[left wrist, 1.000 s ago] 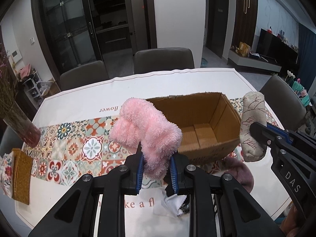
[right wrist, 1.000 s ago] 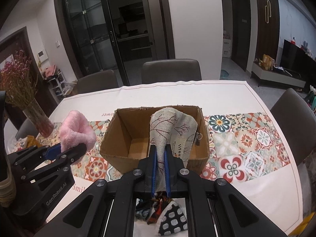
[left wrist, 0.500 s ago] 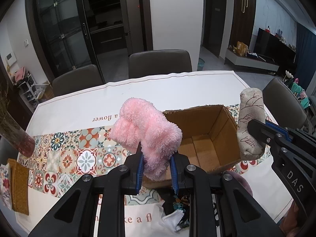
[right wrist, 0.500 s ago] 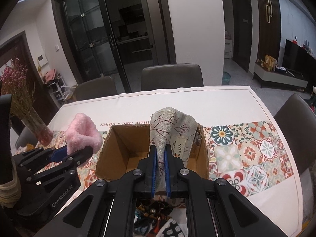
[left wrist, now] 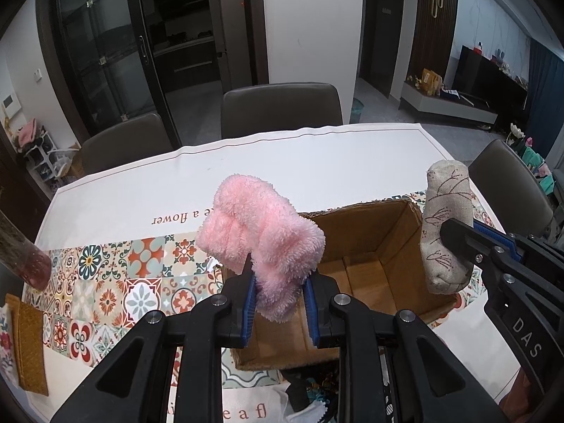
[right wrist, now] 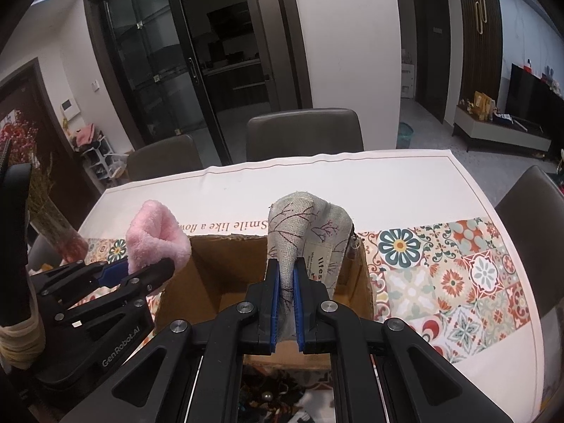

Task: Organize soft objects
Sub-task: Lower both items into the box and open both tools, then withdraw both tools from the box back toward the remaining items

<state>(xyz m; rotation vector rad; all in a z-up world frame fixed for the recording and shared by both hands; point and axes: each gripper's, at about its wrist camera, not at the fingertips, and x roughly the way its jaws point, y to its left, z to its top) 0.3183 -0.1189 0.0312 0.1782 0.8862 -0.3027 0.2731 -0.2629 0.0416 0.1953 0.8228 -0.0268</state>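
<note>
**Both grippers now right up over the box, drop looks close**

Biggest change first: the open brown cardboard box (left wrist: pixel 366 268) sits much lower and nearer in both wrist views than it did a second ago, so both hands have travelled forward over the table (left wrist: pixel 282 162) with its white cloth and patterned tile-print runner. A second back the box was out ahead of the tools, now its near wall is right under the jaws. My read is that we're in the carry-to-box step and the release comes next, nothing is inside the box yet as far as I can see

Materials, big to small:
- box: stiff corrugated card, flaps folded flat on the floor, rim a bit ragged
- fluffy pink plush cloth (left wrist: pixel 261 243): thick shaggy pile, bunched into a fat roll, flopping above the left gripper (left wrist: pixel 278 303), whose jaws pinch its lower end. It hangs over the box's near left corner
- beige linen pouch with a dark twig print (right wrist: pixel 306 243): coarse weave, small sewn label, pushed up into a soft cone. The right gripper (right wrist: pixel 286 303) has its jaws pressed nearly together on it, over the middle of the box

Both pieces squash easily, so they should just slump in when let go
</note>
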